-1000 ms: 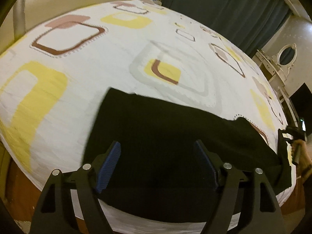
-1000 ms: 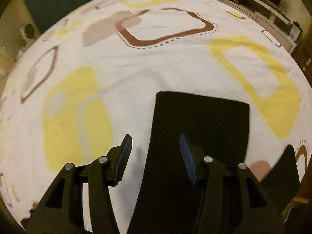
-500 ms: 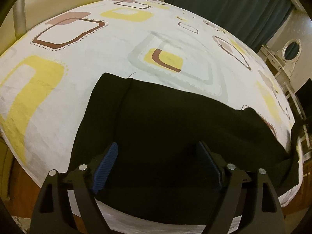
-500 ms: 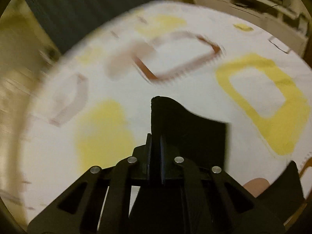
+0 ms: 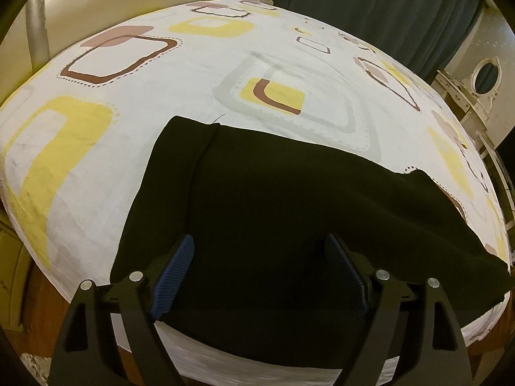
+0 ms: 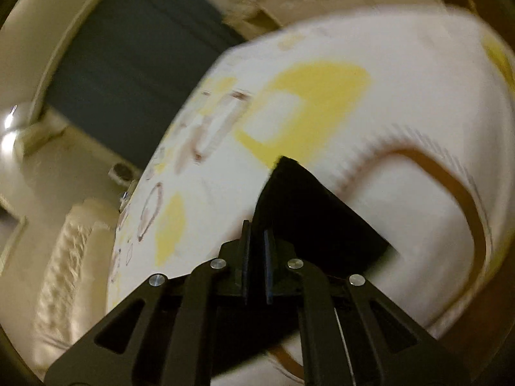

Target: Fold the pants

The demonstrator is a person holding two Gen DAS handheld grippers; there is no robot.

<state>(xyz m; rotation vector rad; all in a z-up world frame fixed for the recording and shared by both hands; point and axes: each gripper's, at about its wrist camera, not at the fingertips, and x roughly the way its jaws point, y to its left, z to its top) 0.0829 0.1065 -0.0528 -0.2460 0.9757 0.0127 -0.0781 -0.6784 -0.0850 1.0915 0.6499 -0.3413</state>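
The black pants lie spread on the bed, filling the lower middle of the left wrist view and running off toward the lower right, where they hang over the bed's edge. A fold line runs down their left part, from the top edge toward the left pad.

The left tongs stand wide open at the bottom of that frame, blue ribbed pads apart over the pants with nothing between them; whether they touch the cloth cannot be told.

In the right wrist view, which is blurred and tilted, the right tongs are closed almost fully, their pads pinching a piece of the pants. The cloth rises from the tongs to a point at mid-frame and spreads to the right, against the bed behind it.

The bedsheet is white with yellow, brown and grey rounded squares. In the left wrist view a padded cream headboard sits at upper left, a dark teal curtain at the top, and a cream dresser with an oval mirror at right. The right wrist view shows the curtain at upper left.

No brand, label or writing can be read anywhere.
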